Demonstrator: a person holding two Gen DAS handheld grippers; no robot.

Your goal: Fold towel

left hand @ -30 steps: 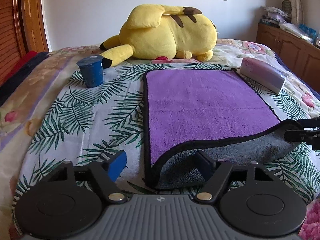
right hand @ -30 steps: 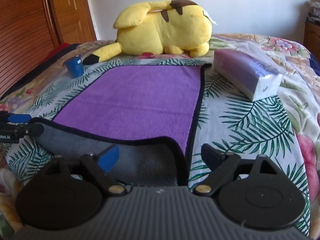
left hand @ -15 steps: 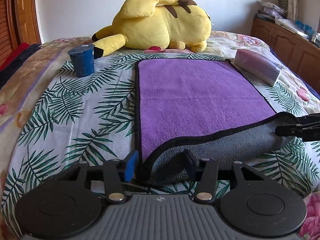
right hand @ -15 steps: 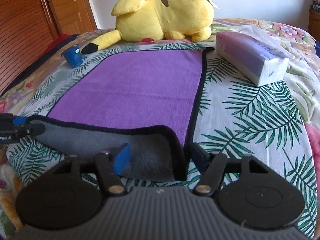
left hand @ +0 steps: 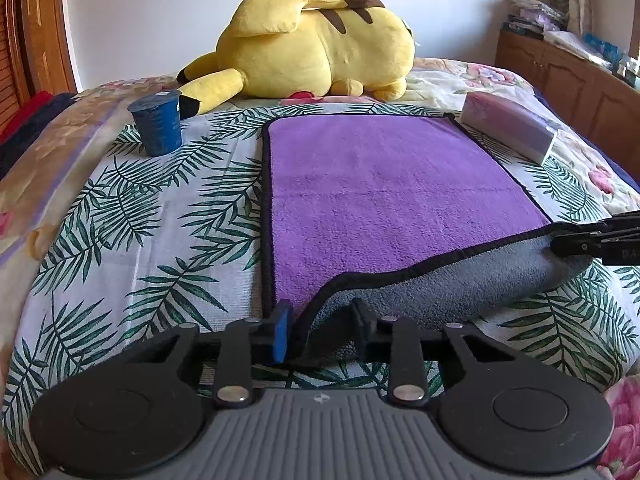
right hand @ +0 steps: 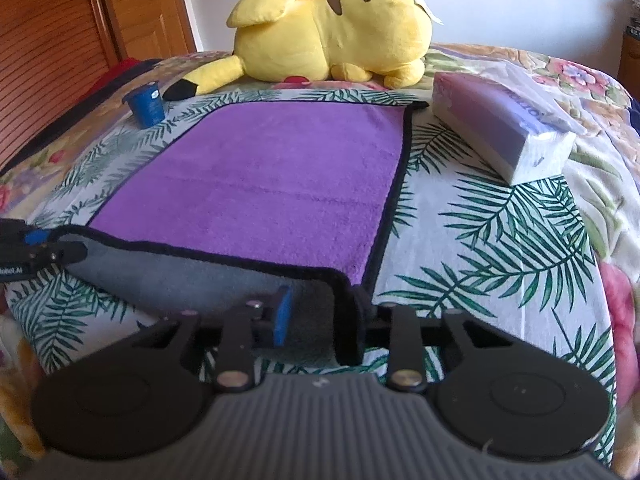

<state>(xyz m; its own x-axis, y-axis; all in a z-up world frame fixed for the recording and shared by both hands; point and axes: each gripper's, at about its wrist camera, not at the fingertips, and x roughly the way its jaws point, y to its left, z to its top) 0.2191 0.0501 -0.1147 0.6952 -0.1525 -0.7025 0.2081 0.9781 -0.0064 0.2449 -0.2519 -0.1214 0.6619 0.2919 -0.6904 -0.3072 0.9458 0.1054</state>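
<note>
A purple towel (left hand: pixel 380 188) with black trim and a grey underside lies flat on the bed; it also shows in the right wrist view (right hand: pixel 272 176). Its near edge is turned up, showing grey. My left gripper (left hand: pixel 320 326) is shut on the towel's near left corner. My right gripper (right hand: pixel 320 320) is shut on the near right corner. The right gripper's fingers (left hand: pixel 592 238) show at the right edge of the left wrist view, and the left gripper's fingers (right hand: pixel 36 252) at the left edge of the right wrist view.
A yellow plush toy (left hand: pixel 312 48) lies beyond the towel's far edge. A blue cup (left hand: pixel 157 122) stands to the towel's far left. A tissue pack (right hand: pixel 504 128) lies to the right. A wooden cabinet (left hand: pixel 580 88) stands right of the bed.
Both grippers have closed on the towel's near corners. Both have moved forward and lifted the near edge a little, curling it over.
</note>
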